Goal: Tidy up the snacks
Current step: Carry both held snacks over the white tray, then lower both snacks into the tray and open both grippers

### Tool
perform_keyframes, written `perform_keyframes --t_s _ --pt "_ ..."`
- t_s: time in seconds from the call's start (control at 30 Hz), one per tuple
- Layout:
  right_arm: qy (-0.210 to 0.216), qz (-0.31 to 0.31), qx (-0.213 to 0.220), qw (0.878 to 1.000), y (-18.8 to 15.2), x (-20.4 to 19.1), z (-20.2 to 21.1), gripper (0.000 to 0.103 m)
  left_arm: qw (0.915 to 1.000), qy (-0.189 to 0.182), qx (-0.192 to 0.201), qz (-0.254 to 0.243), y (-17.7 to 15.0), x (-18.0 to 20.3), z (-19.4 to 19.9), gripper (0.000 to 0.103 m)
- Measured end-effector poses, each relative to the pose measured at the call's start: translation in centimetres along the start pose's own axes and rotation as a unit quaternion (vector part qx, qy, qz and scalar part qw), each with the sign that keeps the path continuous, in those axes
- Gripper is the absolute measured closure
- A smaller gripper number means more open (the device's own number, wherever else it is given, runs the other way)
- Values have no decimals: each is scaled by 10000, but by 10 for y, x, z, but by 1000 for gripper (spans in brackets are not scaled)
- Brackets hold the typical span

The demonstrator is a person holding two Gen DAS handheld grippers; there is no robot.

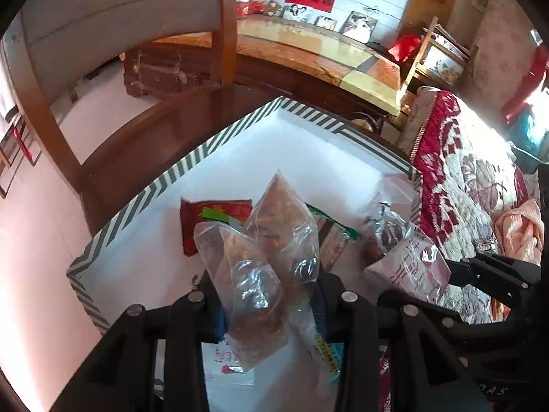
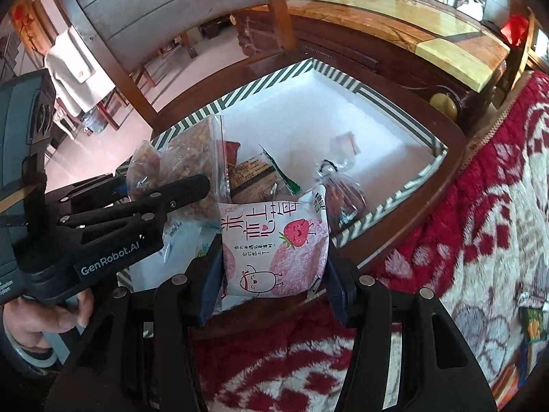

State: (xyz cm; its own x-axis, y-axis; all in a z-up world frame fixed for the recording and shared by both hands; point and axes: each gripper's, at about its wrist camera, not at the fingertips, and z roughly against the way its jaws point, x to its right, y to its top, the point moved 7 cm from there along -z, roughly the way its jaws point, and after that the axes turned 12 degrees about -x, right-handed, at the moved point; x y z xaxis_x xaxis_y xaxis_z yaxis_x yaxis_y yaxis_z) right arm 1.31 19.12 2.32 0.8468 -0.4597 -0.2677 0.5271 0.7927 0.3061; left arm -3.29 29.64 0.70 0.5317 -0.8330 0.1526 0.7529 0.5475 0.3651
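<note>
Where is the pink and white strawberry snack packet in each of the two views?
Left wrist view: pink and white strawberry snack packet at right of centre, held in the right claw.
Right wrist view: bottom centre, between the claw's fingers.
Shared landmark: the white tray with the grey striped rim, just beyond the packet in both.

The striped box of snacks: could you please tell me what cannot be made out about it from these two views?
- Left wrist view: the clear bags in the left gripper hide the middle of the red packet and green-edged packet.
- Right wrist view: the pink strawberry packet in the right gripper covers the striped box's near floor.
- Both views: packet print too small to read.
</note>
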Motion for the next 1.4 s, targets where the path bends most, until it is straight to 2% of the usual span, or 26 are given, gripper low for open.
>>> perform_keyframes --t_s 0.27,0.5,0.67,0.93,1.0,1.27,1.4 --pt "-153 179 -203 9995 18 -6 -23 51 9998 41 -22 189 2 -10 -5 63" --pt "-198 149 -103 9996 20 -5 -28 45 9995 -6 5 320 2 -15 -5 58" --pt "-246 183 -41 9995 15 -8 -20 45 9991 11 45 423 2 -18 -4 49" --pt "-37 -33 399 9992 -2 -10 9 45 9972 107 673 296 3 -11 17 11" --pt "-25 -127 515 9986 -9 -9 16 45 9969 119 761 189 2 -6 20 10" --pt "-83 -308 535 9981 -46 -2 30 45 9947 254 990 -80 -6 13 31 8" --pt "-189 -483 599 9969 -70 11 42 45 9952 267 905 -254 -16 32 32 5"
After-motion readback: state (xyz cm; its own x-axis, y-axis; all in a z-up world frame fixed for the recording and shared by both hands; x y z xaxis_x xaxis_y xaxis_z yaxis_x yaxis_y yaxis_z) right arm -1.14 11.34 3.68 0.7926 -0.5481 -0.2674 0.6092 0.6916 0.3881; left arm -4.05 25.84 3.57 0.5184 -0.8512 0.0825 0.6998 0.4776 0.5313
